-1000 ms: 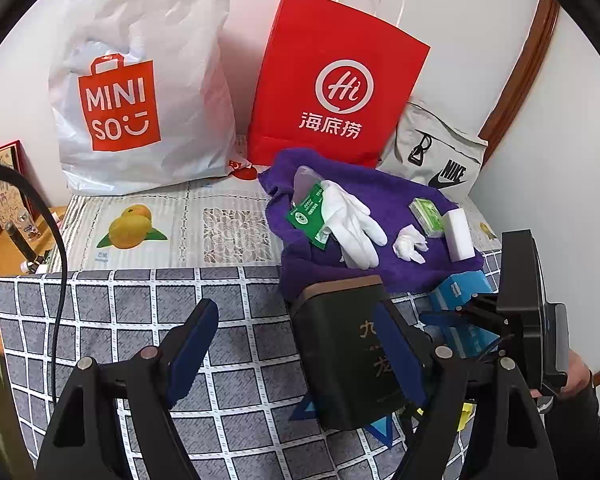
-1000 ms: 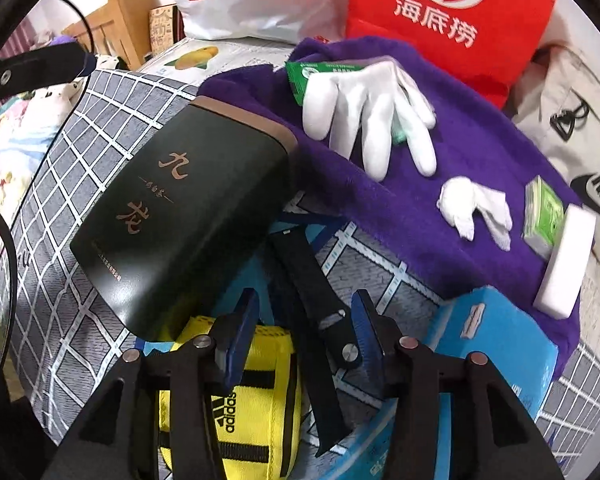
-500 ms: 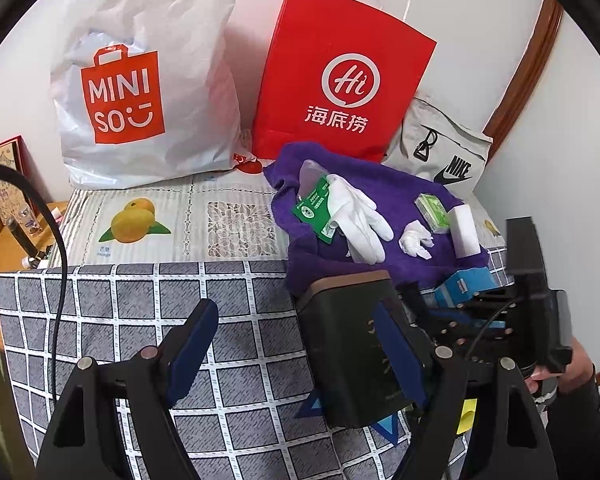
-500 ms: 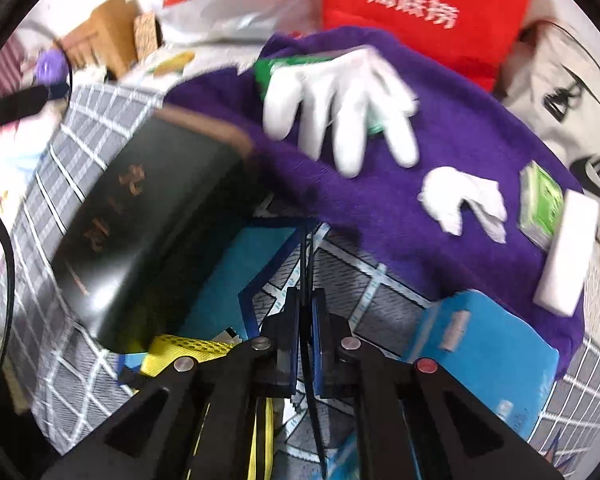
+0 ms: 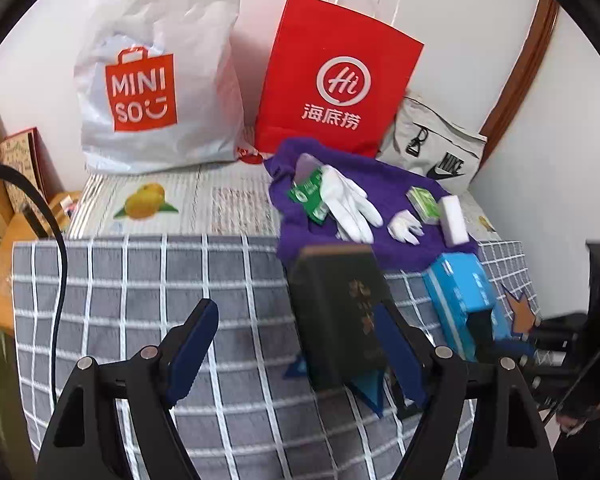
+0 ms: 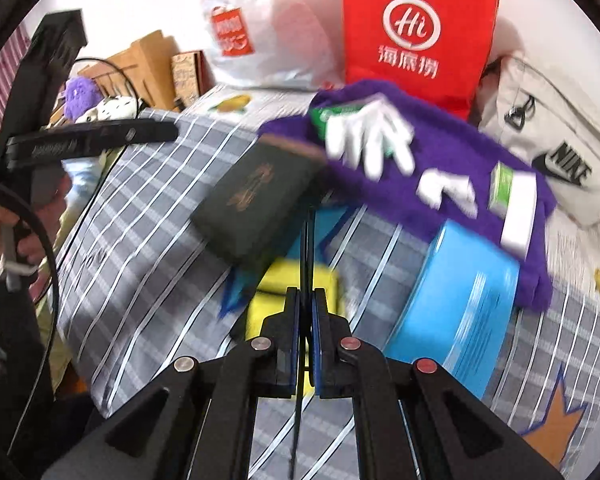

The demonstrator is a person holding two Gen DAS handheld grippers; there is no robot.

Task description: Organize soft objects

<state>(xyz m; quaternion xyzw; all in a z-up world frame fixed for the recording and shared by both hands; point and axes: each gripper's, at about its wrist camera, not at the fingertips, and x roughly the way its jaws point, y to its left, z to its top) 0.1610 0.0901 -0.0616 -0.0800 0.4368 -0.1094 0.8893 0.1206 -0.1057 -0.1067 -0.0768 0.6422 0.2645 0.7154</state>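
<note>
Across the right wrist view motion blur smears the purple towel (image 6: 440, 152) at upper right and the white glove (image 6: 368, 140) lying on it. At centre, the dark box (image 6: 256, 196) hides part of a yellow item (image 6: 292, 280). Low in frame, the right gripper (image 6: 306, 312) pinches a thin black strap (image 6: 305, 248) seen edge-on. At the bottom of the left view, the left gripper (image 5: 296, 344) hangs wide apart above the checked cloth (image 5: 140, 280).

Left gripper (image 5: 296, 350) held low, blue-padded jaws spread wide. Right gripper (image 6: 306, 334) raised, jaws clamped on a thin black strap (image 6: 306, 248).
</note>
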